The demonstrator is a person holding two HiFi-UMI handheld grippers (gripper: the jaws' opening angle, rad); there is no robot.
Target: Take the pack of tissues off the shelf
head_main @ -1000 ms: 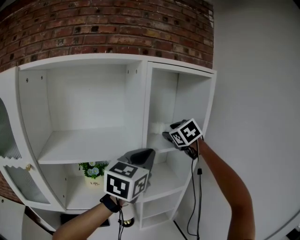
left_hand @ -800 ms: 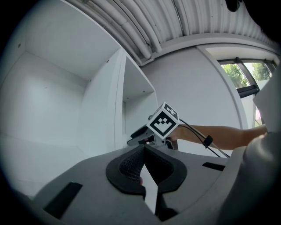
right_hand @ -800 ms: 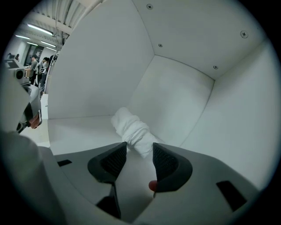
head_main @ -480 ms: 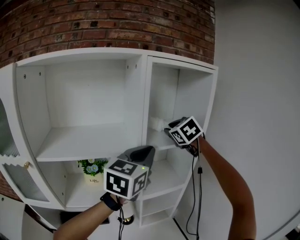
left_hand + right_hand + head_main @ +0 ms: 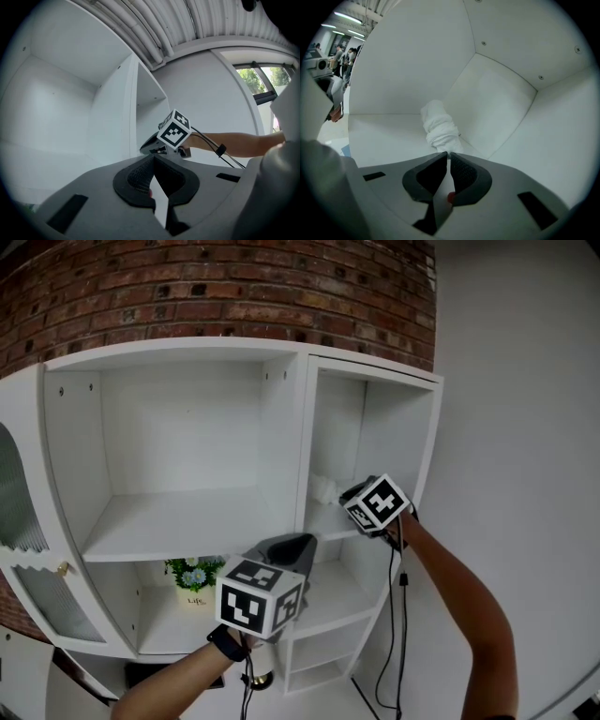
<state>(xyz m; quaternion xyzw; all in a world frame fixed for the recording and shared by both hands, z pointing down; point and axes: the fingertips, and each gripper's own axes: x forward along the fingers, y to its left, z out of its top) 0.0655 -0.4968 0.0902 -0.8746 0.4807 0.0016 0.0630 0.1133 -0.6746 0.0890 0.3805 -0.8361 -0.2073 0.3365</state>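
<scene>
The pack of tissues (image 5: 322,488) is a white, crumpled soft bundle lying on the upper shelf of the narrow right compartment (image 5: 375,442). In the right gripper view the pack of tissues (image 5: 437,124) reaches from the back corner down to the jaws. My right gripper (image 5: 447,154) has just been closing, and its tips now pinch the pack's near end. From the head view my right gripper (image 5: 339,501) reaches into that compartment. My left gripper (image 5: 302,543) hangs lower, in front of the shelf's dividing wall, shut and empty; the left gripper (image 5: 153,157) looks toward the right one.
A small potted plant (image 5: 192,578) stands on the lower shelf of the wide left compartment (image 5: 169,521). A ribbed glass door (image 5: 17,512) hangs open at far left. A black cable (image 5: 401,615) hangs from my right arm. Brick wall (image 5: 234,287) rises above the shelf.
The right gripper has rolled a little at the pack and its jaws have closed on the pack's end. The left gripper has stayed where it was.
</scene>
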